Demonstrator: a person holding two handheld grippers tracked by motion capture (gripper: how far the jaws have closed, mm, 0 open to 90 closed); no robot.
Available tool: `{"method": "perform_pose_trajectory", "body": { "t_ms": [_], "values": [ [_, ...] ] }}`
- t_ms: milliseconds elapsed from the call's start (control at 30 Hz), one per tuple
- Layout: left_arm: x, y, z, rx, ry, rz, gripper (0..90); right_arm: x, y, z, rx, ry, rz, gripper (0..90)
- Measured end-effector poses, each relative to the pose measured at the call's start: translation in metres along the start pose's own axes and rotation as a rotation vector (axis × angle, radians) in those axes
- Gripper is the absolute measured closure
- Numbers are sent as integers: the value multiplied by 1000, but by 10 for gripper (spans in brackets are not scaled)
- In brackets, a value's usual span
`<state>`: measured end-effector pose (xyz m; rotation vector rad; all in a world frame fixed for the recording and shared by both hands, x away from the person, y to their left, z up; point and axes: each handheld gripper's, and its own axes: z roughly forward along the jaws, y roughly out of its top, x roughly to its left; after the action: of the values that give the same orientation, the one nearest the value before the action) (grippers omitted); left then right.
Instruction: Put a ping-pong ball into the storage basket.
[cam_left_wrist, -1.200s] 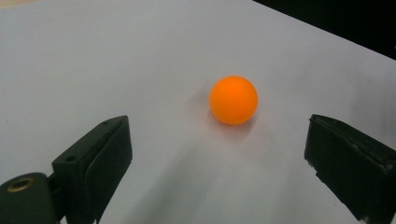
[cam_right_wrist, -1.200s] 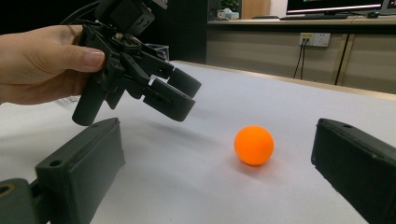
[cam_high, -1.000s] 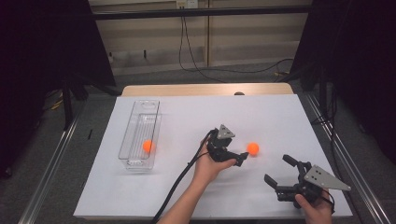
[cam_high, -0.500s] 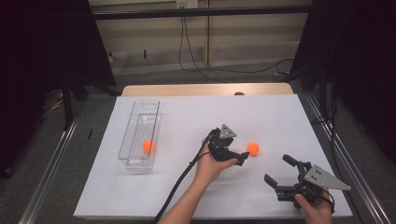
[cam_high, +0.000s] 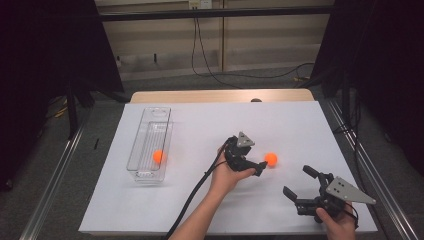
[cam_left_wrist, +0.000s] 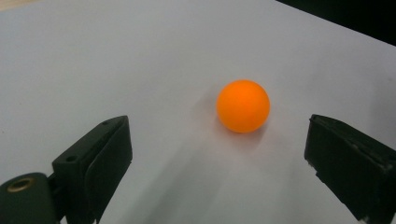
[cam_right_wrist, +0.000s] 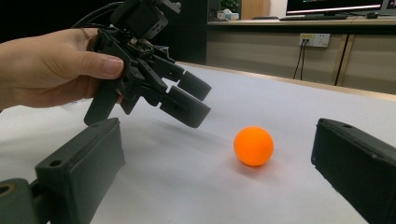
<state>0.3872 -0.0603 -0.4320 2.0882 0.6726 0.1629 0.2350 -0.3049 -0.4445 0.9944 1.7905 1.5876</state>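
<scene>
clear tray (cam_high: 148, 176), left on white table (cam_high: 200, 125) | orange ball inside (cam_high: 158, 156) | cables, seemingly, on floor behind (cam_high: 210, 60)

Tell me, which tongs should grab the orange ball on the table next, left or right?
Probably the left tongs. They sit open right beside the loose orange ball, which lies just ahead of their jaws in the left gripper view. The right tongs are open too, but farther from it, near the table's front edge.
</scene>
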Motion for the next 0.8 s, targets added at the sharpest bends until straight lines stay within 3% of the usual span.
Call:
{"method": "perform_pose_trajectory", "body": {
  "t_ms": [800],
  "values": [
    [-5, 5, 19, 11, -27, -9, 77, 1, 0, 0, -1, 5, -4, 17]
  ]
}}
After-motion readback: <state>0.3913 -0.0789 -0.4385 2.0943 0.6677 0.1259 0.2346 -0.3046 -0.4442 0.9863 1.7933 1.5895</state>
